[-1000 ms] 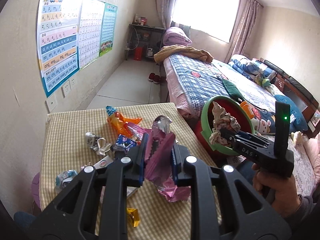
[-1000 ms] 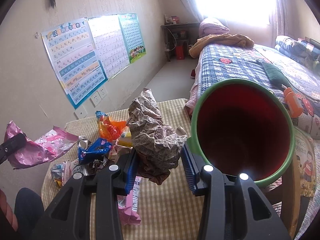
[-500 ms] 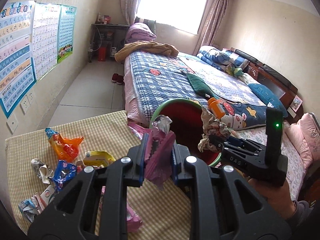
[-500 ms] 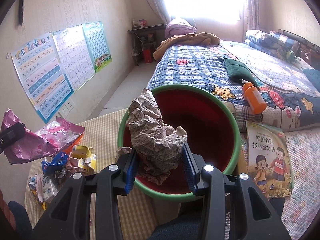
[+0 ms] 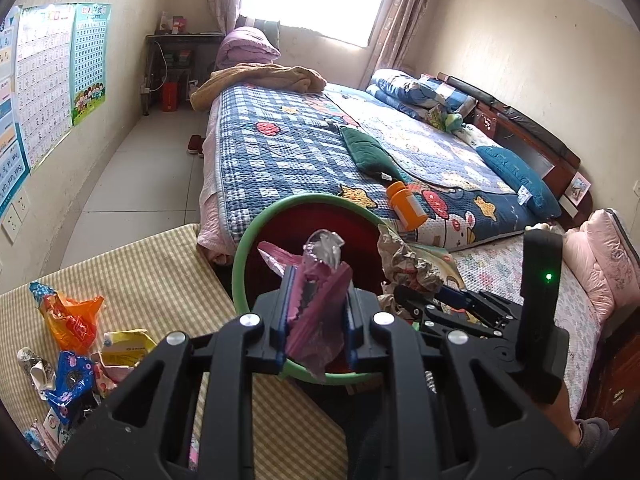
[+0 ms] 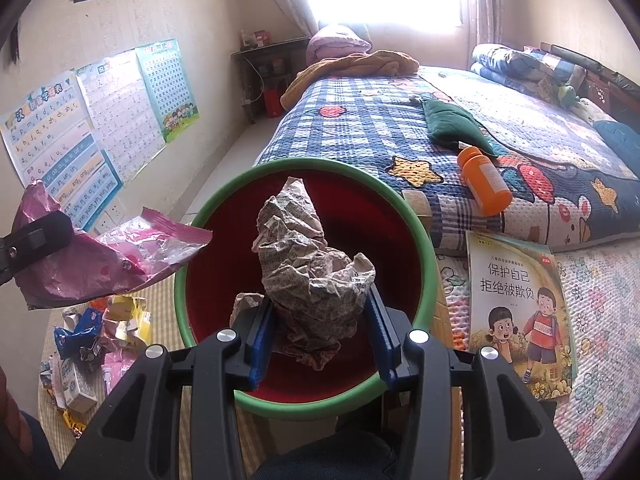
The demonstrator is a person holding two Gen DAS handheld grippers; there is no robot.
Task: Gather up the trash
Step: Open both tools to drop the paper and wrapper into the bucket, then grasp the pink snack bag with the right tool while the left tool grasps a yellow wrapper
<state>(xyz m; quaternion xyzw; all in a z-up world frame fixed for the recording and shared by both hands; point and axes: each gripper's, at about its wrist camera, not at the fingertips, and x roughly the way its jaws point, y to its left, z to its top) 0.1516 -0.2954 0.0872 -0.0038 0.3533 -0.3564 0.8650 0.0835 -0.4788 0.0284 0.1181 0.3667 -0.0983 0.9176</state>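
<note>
A red bin with a green rim point(image 5: 256, 236) point(image 6: 424, 240) stands between the table and the bed. My left gripper point(image 5: 318, 292) is shut on a pink foil wrapper point(image 5: 320, 320) and hangs over the bin's near-left rim. In the right wrist view the wrapper point(image 6: 120, 252) reaches in from the left, its tip over the rim. My right gripper point(image 6: 318, 304) is shut on a crumpled newspaper ball point(image 6: 312, 276), held above the bin's open mouth. The left wrist view shows that ball point(image 5: 404, 260) at the bin's right rim.
A table with a checked cloth point(image 5: 140, 272) lies left of the bin, with a pile of wrappers point(image 5: 72, 344) point(image 6: 100, 328) on it. The bed point(image 5: 280, 152) lies behind, with an orange bottle point(image 6: 484, 184) on it and a children's book point(image 6: 520, 300) beside it.
Both grippers swung from above the table toward the bin with their trash still clamped. The bin mouth now sits directly under the newspaper ball and the pink wrapper.
</note>
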